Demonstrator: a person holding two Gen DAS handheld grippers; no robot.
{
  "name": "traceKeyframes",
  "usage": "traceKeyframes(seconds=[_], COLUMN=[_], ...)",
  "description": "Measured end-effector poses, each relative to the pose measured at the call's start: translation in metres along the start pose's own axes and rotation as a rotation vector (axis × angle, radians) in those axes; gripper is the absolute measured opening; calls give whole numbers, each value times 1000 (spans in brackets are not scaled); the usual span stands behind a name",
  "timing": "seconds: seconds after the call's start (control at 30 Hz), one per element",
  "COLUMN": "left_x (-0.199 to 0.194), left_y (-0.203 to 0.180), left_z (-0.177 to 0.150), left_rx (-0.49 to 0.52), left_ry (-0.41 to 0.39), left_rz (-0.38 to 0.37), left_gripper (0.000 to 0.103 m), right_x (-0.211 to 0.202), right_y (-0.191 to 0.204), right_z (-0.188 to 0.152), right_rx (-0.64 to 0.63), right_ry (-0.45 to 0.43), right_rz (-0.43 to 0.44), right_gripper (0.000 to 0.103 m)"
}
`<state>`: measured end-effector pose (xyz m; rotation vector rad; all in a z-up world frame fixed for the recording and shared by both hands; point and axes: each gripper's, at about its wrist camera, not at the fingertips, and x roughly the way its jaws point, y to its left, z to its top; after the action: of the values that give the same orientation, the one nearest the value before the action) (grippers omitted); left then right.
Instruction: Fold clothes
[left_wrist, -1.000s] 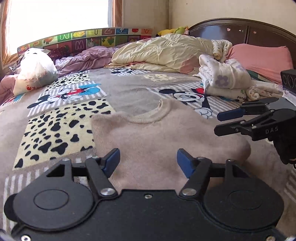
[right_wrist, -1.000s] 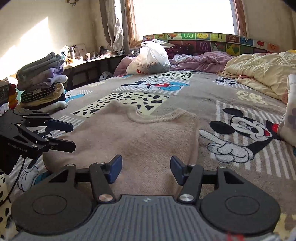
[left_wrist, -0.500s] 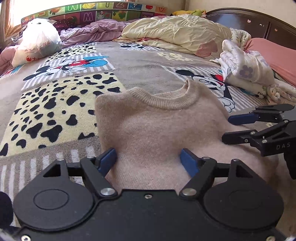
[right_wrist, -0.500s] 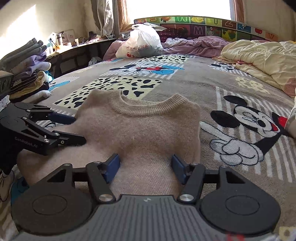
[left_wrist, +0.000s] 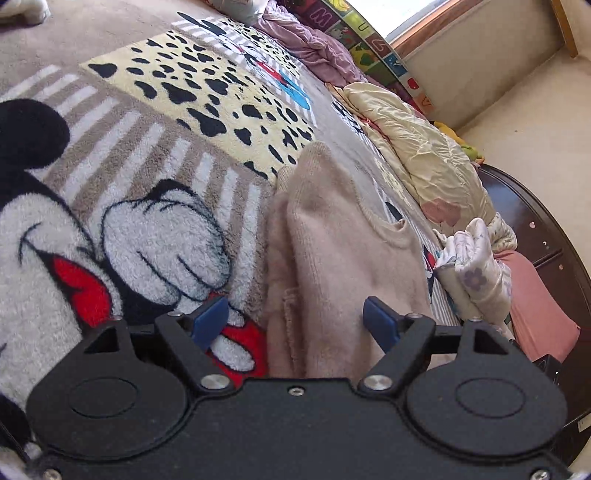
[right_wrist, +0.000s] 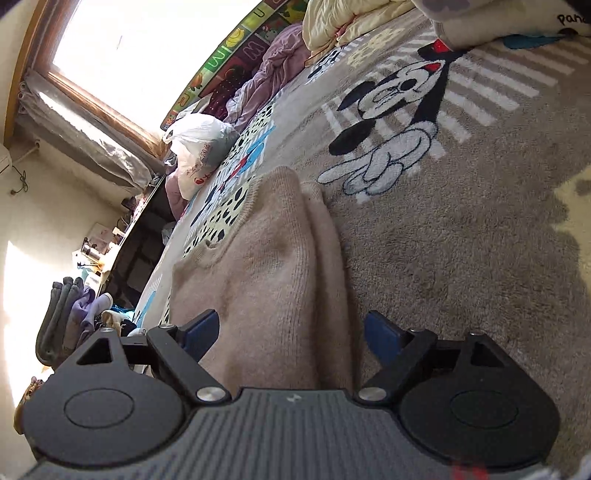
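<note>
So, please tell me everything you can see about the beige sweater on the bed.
The beige sweater is a fuzzy, soft-looking knit with a ribbed round collar. It lies on the cartoon-print blanket, partly folded: its sides are turned in, so layered edges show along both sides. The left gripper and the right gripper are both open, each straddling one side edge of its near end. Whether the pads touch the knit is unclear.

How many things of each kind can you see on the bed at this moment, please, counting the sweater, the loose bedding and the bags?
Beige sweater: 1
Cream quilt: 1
Purple blanket: 1
White plastic bag: 1
Pink pillow: 1
Total: 5
</note>
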<state>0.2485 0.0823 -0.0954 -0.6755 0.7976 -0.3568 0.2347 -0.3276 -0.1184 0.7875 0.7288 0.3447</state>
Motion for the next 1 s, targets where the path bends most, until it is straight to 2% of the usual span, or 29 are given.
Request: traceKeyframes(seconds=[0.07,0.1,0.13,0.2,0.23,0.27,0.4,0.5,0.57,0.6,0.63,0.67,0.7,0.73,0.77,0.87,0.9,0.93,0.97,1.0], left_x=[9,15,20,23,24,23,13,-9,-24,-31,-32,-33,-33,-33,-35,-40,-38,-35,-33,-30], left_y=[-5,-9,-12,-16,-17,-15,-24,-34,-38,-40,-40,-32,-24,-15,-12,-6,-11,-18,-24,-31], left_z=[2,2,2,-2,-3,-5,-5,-5,-12,-18,-26,-34,-42,-50,-54,-64,-60,-55,-51,-46], left_rx=[-5,-3,-1,-10,-21,-41,-59,-97,-97,-84,-47,-38,-35,-31,-30,-26,-27,-28,-29,-31], left_ry=[1,5,9,-1,-8,-12,-10,7,25,38,49,58,67,76,68,36,34,34,33,33], left_rz=[0,2,4,17,18,8,-11,-56,-76,-75,-61,-46,-33,-19,-28,-66,-79,-93,-107,-121], left_gripper=[66,64,58,55,49,41,33,32,33,34,41,59,66,66,67,67,64,47,41,39], right_x=[12,18,25,34,36,35,23,9,-10,-18,-25,-32,-39,-44,-47,-51,-48,-41,-35,-28], right_y=[5,6,9,19,22,23,13,17,23,24,23,21,20,19,16,9,10,11,12,15], right_z=[3,4,6,6,4,2,-3,-4,-8,-13,-20,-27,-34,-42,-48,-53,-53,-53,-53,-52], right_rx=[-30,-37,-54,-123,-145,-151,-74,-35,-10,-3,-9,-14,-19,-43,-65,-11,-14,-30,-47,-54], right_ry=[12,17,26,40,39,31,-1,-6,-6,-2,6,15,23,24,12,-22,-27,-29,-31,-27], right_rz=[0,5,6,-13,-20,-21,19,45,72,68,42,16,-10,-48,-60,0,6,8,10,20], right_gripper=[87,87,87,87,87,82,51,41,40,40,40,48,61,68,68,78,78,78,78,71])
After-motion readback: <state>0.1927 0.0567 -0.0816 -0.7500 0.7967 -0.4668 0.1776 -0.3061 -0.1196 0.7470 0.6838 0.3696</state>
